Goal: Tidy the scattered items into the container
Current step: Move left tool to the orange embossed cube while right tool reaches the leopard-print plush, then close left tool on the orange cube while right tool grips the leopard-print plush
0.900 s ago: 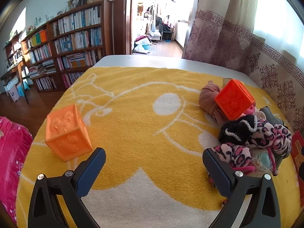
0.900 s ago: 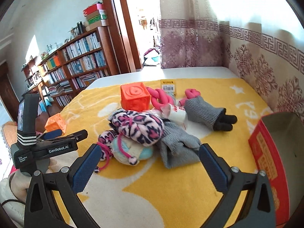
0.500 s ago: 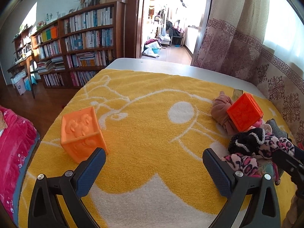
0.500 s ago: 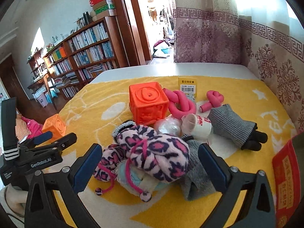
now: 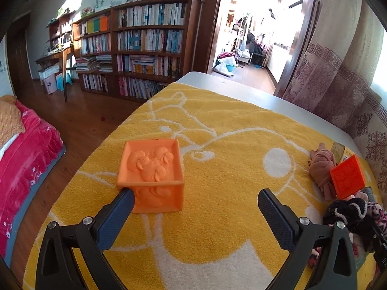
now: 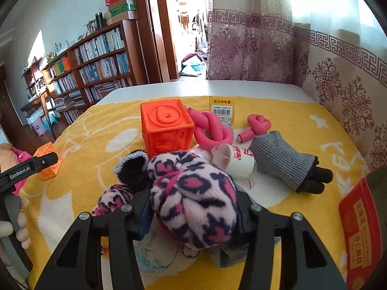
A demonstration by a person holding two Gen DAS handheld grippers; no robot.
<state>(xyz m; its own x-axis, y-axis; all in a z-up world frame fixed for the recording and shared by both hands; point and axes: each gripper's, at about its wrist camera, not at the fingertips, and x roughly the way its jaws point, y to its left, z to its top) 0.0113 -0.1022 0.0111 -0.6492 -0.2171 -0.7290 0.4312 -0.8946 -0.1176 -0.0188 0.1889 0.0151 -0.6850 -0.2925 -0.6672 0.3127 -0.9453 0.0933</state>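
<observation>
A pale orange embossed cube [image 5: 151, 169] stands on the yellow towel [image 5: 217, 229], just beyond my left gripper [image 5: 195, 194]. That gripper is open wide, its left fingertip at the cube's near left corner. My right gripper [image 6: 193, 200] is shut on a pink leopard-print fleece bundle [image 6: 193, 183] atop the pile. Behind the bundle are a deep orange cube [image 6: 167, 125], pink foam twists [image 6: 212, 130], a white roll [image 6: 239, 159] and a grey glove [image 6: 283, 162]. The red box [image 6: 360, 229] stands open at the right edge.
The table's left edge drops to a wooden floor and a red bed [image 5: 21, 159]. Patterned curtains [image 6: 338, 84] close off the right side. A yellow card [image 6: 221, 107] lies at the back. A gloved hand [image 6: 14, 222] holds the left tool.
The left gripper swung left and closed in on the pale orange cube. The right gripper moved forward over the pile and its jaws shut onto the leopard-print bundle.
</observation>
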